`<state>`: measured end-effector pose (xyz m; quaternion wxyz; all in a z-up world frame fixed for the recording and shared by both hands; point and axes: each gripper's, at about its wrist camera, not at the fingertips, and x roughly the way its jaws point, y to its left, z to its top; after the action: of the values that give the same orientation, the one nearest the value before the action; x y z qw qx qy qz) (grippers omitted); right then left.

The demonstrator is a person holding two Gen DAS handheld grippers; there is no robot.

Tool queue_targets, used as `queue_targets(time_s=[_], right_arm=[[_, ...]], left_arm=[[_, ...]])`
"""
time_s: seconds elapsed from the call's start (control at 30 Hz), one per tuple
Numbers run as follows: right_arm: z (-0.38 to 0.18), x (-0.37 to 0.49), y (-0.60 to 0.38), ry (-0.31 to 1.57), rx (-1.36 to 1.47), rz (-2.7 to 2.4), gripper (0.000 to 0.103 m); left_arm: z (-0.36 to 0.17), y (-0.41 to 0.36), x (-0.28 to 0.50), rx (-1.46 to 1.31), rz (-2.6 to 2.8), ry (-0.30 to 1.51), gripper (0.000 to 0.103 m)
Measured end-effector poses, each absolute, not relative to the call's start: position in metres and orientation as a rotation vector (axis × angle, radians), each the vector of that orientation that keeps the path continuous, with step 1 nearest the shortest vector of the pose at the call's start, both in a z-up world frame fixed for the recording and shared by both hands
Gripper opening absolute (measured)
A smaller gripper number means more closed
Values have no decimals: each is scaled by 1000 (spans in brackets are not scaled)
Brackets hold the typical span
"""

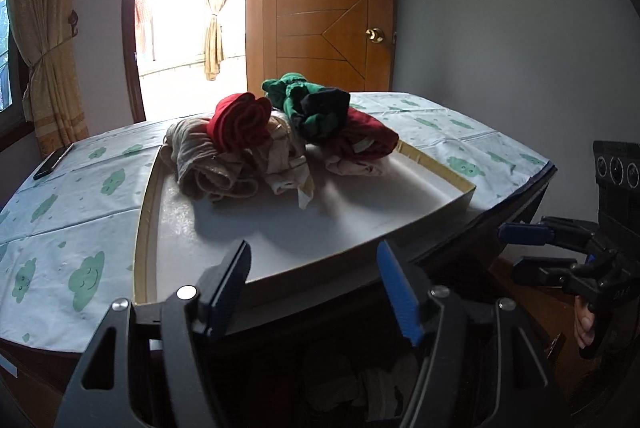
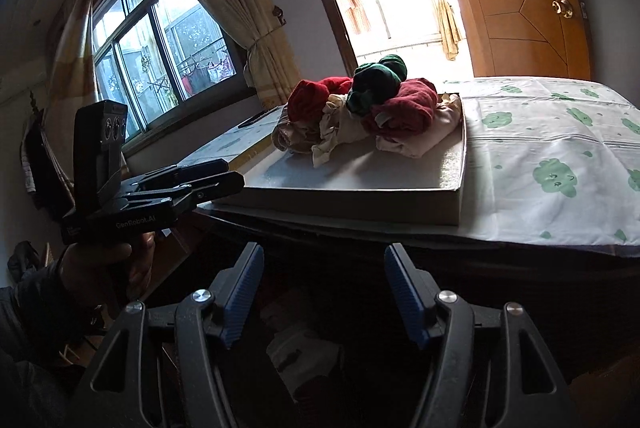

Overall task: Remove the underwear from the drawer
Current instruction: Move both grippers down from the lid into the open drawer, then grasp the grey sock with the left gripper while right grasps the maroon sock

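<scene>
Both the left gripper (image 1: 314, 288) and right gripper (image 2: 324, 292) hover spread apart and empty; a blind grab into the dark open wooden drawer (image 2: 312, 348) below risks missing the pale folded underwear (image 2: 304, 352).

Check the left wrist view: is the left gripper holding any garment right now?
No. The left gripper is open with nothing between its fingers, and the pile of underwear lies apart from it in the shallow white box.

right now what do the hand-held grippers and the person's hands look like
Both are black angular frames with silver bolts and ribbed blue finger pads. The left hand-held gripper carries white "GenRobot.AI" lettering and a black upright block with round lenses; a dark sleeve covers the left hand's wrist. The right hand-held gripper looks the same.
</scene>
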<state>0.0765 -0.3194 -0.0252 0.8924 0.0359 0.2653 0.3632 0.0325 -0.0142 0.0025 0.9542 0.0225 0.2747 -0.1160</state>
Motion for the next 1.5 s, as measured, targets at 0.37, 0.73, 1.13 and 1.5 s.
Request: queue_targets(time_s=[0.37, 0.73, 1.13, 1.5], right_arm=[[-64, 62, -304, 622, -78, 765, 65], [-89, 62, -280, 753, -262, 783, 65], [-114, 68, -263, 912, -362, 764, 65], [-119, 73, -245, 966, -519, 763, 65]], left_arm=[[-33, -2, 5, 79, -213, 652, 66], [-68, -18, 8, 148, -242, 806, 66], [-86, -42, 13, 250, -271, 889, 75], [-92, -57, 19, 290, -276, 927, 75]])
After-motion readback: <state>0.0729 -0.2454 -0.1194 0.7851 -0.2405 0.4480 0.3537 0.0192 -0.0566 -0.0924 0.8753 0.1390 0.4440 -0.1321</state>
